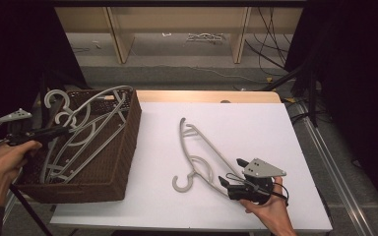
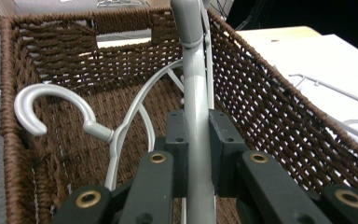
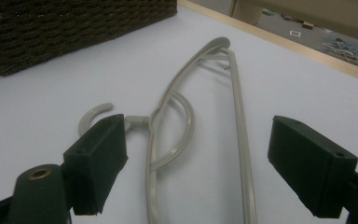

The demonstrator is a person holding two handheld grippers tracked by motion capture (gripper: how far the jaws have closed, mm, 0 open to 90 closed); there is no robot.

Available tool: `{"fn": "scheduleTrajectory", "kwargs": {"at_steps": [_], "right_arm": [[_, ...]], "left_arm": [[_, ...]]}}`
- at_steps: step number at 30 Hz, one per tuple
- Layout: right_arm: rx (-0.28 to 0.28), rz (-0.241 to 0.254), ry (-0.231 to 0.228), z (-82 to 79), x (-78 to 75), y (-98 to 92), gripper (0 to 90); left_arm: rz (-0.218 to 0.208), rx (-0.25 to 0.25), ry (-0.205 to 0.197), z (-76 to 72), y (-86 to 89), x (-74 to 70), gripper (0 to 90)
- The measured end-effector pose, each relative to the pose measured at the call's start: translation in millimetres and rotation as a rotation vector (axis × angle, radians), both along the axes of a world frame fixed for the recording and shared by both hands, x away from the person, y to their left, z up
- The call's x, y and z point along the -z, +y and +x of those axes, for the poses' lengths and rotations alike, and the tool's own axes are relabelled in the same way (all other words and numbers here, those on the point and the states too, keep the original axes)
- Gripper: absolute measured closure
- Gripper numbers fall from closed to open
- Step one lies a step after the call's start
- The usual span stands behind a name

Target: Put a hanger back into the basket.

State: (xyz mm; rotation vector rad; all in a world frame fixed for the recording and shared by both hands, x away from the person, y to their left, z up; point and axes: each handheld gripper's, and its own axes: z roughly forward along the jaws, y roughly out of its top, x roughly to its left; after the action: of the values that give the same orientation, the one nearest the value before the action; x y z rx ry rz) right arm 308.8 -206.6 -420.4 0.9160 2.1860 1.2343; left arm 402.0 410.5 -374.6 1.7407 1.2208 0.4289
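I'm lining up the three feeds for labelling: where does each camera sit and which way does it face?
High view: above the table, looking forward and down; both hands, left gripper, right gripper.
Left gripper view: on that gripper, facing into the basket; jaws clamp a hanger.
Right gripper view: low over the table, open jaws facing the flat hanger.
Shared: basket, flat hanger.

Basket (image 2: 270,107): rough brown wicker weave. Hangers (image 3: 240,140): smooth grey plastic, slight sheen. Table (image 1: 256,123): matt white.

Left gripper (image 1: 54,132) clamped tight, hand (image 1: 7,160) low at left — right gripper (image 1: 232,173) jaws wide apart.
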Motion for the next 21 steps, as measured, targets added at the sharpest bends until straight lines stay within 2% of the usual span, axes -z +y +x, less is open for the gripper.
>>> {"fn": "scheduleTrajectory", "kwargs": {"at_steps": [7, 19, 21], "right_arm": [[0.002, -0.01, 0.005, 0.0, 0.1, -0.5, 20.4], [-0.002, -0.009, 0.0, 0.5, 0.8, -0.5, 20.5], [-0.003, -0.01, -0.001, 0.7, 0.9, -0.4, 20.5]], "left_arm": [[-0.009, -0.002, 0.011, -2.8, 5.7, 5.2, 79.5], [0.063, 0.029, 0.083, 5.7, -8.2, 21.2, 79.3], [0.079, 0.042, 0.107, 6.5, -9.6, 24.4, 79.3]]}}
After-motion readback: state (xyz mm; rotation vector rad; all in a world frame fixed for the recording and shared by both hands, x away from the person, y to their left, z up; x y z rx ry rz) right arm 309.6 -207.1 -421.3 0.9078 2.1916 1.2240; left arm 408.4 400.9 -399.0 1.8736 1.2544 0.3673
